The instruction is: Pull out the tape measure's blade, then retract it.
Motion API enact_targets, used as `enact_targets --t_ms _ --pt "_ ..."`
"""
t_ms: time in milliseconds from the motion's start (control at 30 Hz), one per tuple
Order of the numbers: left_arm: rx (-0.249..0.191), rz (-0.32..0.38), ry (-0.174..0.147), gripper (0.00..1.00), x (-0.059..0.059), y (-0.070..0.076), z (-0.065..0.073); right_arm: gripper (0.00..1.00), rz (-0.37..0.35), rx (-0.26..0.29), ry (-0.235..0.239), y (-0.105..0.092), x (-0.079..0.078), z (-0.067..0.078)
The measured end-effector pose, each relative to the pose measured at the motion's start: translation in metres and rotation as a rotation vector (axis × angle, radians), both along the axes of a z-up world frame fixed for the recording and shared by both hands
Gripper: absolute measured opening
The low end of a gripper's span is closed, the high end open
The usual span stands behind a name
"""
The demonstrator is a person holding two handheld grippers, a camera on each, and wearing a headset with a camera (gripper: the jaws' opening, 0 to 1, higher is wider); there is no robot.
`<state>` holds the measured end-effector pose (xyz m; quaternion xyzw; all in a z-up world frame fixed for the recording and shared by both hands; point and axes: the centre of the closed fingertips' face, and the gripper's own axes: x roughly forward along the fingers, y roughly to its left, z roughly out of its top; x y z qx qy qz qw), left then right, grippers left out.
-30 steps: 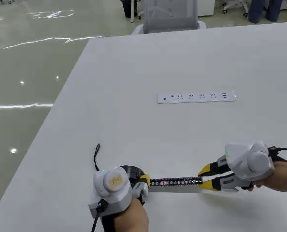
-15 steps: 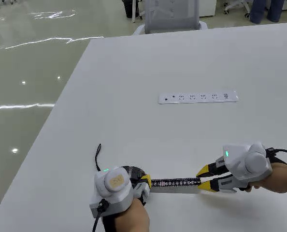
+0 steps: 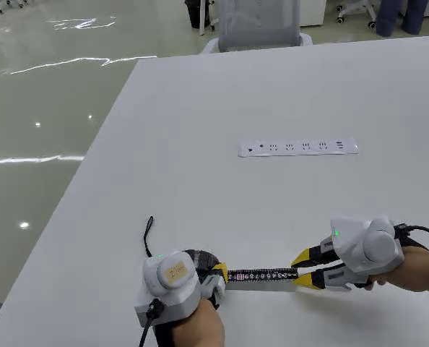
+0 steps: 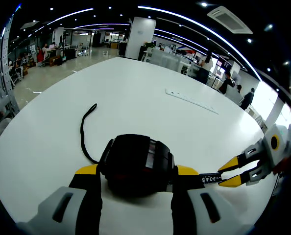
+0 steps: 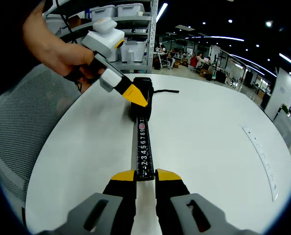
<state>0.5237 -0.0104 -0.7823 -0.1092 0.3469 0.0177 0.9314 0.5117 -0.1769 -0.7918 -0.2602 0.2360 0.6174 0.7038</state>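
The left claw (image 4: 135, 171) clamps the black, rounded tape-measure case (image 4: 135, 157) on the white table (image 3: 272, 87). The right claw (image 5: 145, 175) pinches the tip of the drawn-out black numbered blade (image 5: 143, 144). The left gripper view plainly shows the case's black cord loop (image 4: 83, 131).

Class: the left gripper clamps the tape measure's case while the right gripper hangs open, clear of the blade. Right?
No. The right gripper is shut on the blade, as the right gripper view shows; the left gripper does clamp the case.
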Motion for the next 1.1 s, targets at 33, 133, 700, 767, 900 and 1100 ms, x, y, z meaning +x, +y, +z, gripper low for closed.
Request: enact_targets --t_ms 33,133,700,767,900,1100 --pt "0.0 0.0 0.0 0.52 0.0 0.0 0.0 0.13 0.0 0.0 0.0 0.0 0.0 0.0" --pt "-0.001 0.001 0.001 0.52 0.0 0.0 0.0 0.13 0.0 0.001 -0.001 0.002 0.0 0.0" --pt "-0.005 0.002 0.0 0.52 0.0 0.001 0.0 0.13 0.006 0.009 -0.003 0.01 0.001 0.001" --pt "-0.006 0.002 0.001 0.52 0.0 0.001 0.0 0.13 0.007 0.009 -0.003 0.011 0.001 0.0" --pt "-0.009 0.002 0.001 0.52 0.0 0.001 0.0 0.13 0.008 0.01 -0.004 0.012 0.001 0.001" --pt "-0.01 0.003 0.003 0.52 0.0 0.001 0.0 0.13 0.01 0.01 -0.003 0.013 0.001 0.0"
